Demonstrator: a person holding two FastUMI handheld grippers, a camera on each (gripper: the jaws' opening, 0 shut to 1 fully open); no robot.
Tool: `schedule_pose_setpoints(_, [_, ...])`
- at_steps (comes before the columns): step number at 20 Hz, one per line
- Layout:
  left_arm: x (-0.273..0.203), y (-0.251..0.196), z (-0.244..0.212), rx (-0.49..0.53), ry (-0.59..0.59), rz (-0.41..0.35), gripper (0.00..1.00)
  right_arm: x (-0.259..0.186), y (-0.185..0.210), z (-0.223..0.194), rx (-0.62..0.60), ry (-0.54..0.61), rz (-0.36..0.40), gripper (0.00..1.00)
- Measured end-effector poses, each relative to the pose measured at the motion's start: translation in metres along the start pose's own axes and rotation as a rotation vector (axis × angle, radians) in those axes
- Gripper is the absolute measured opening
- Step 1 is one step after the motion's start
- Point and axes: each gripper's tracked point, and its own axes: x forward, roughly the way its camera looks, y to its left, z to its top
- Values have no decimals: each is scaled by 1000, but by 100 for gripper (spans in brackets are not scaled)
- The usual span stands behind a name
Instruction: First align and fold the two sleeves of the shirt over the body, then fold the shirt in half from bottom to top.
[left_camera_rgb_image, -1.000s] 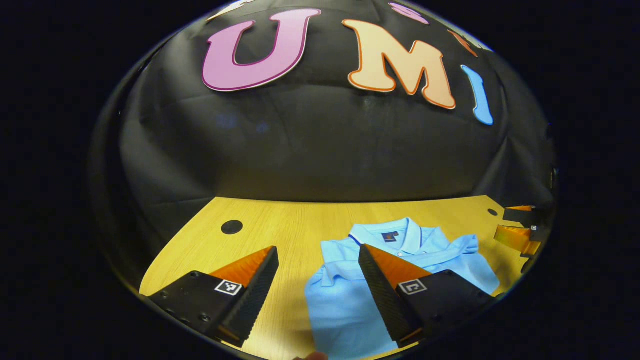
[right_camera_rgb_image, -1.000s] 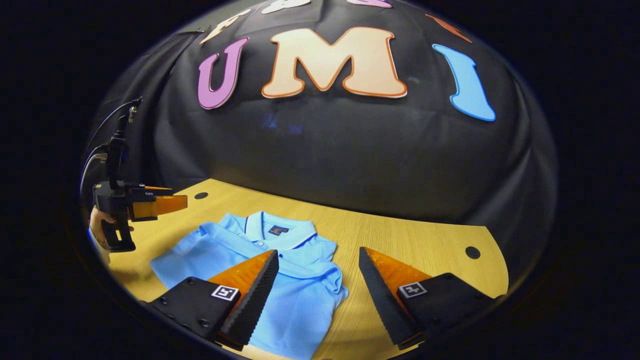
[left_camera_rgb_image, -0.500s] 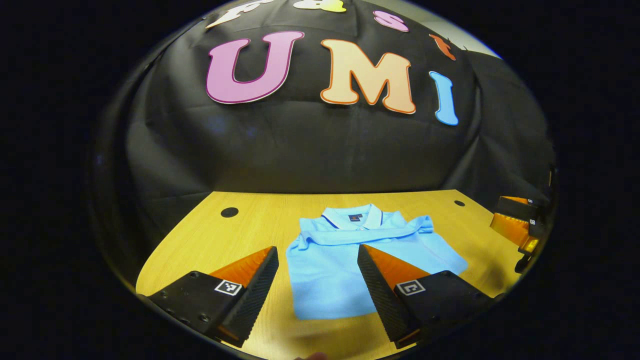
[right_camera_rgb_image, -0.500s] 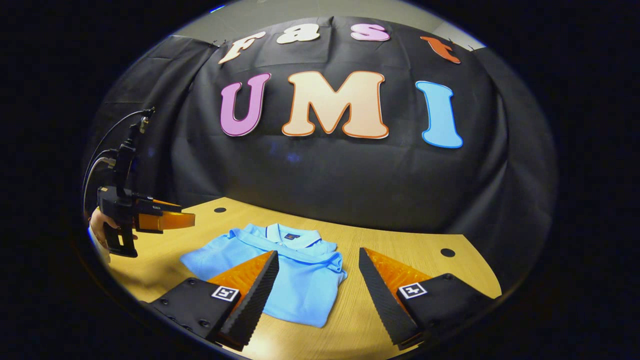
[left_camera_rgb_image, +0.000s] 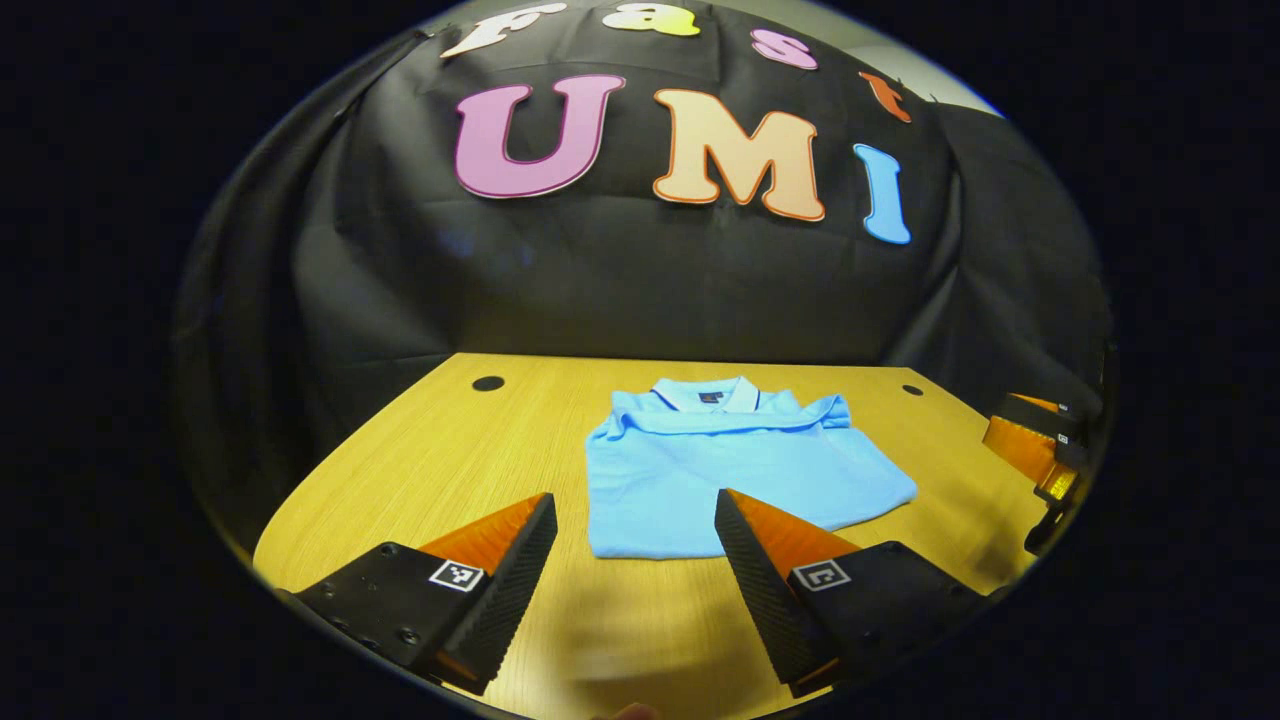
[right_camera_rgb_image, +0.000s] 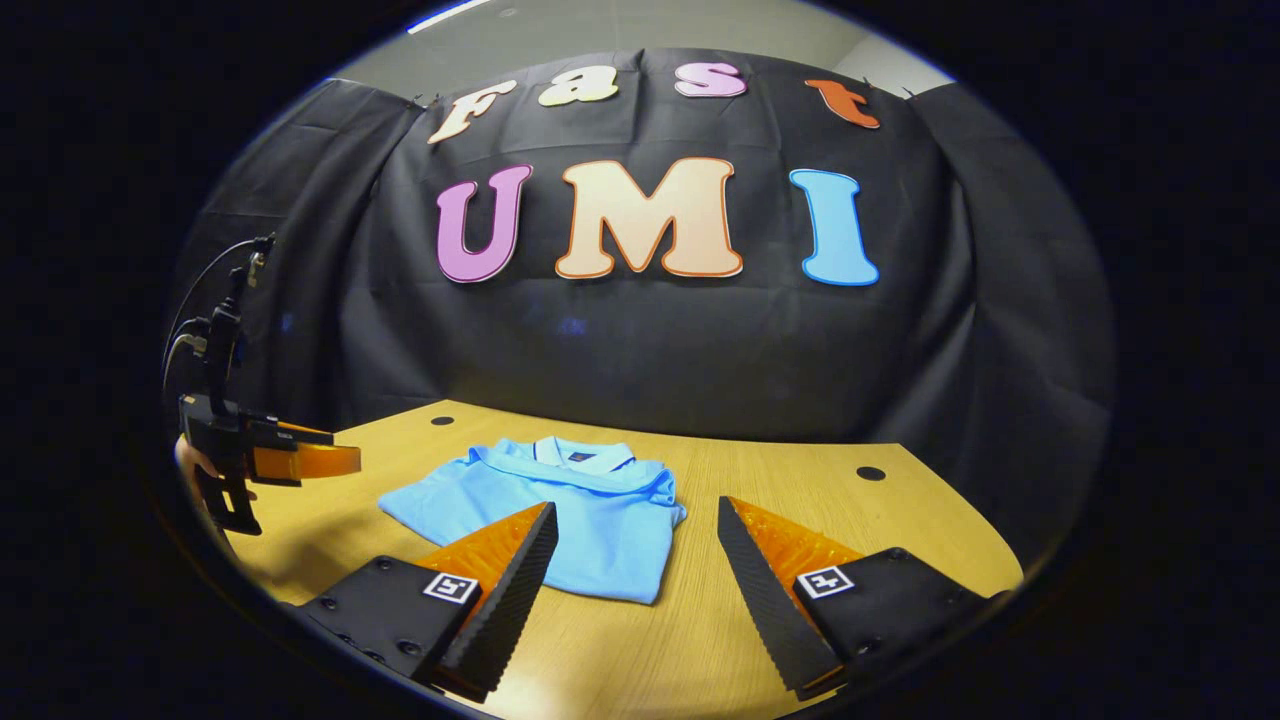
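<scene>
shirt (left_camera_rgb_image: 720, 470) lying folded on table (left_camera_rgb_image: 450, 460) | your left gripper (left_camera_rgb_image: 635, 560) and right gripper (right_camera_rgb_image: 635, 570) hovering, fingers released, grasping nothing | risk: you're dragging a finger through, undoing the fold

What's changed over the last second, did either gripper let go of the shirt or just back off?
Both grippers backed away: the shirt looks farther off in both views. The left gripper and right gripper were open a second ago and are open now, holding nothing, so no release shows. The shirt stays folded, collar toward the wall, flat on the table.
</scene>
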Motion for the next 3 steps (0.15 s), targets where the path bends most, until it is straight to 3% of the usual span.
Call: schedule_pose_setpoints(3, [-5,4,-7,-38,9,13,96,-1,1,-4,19,-4,1,99])
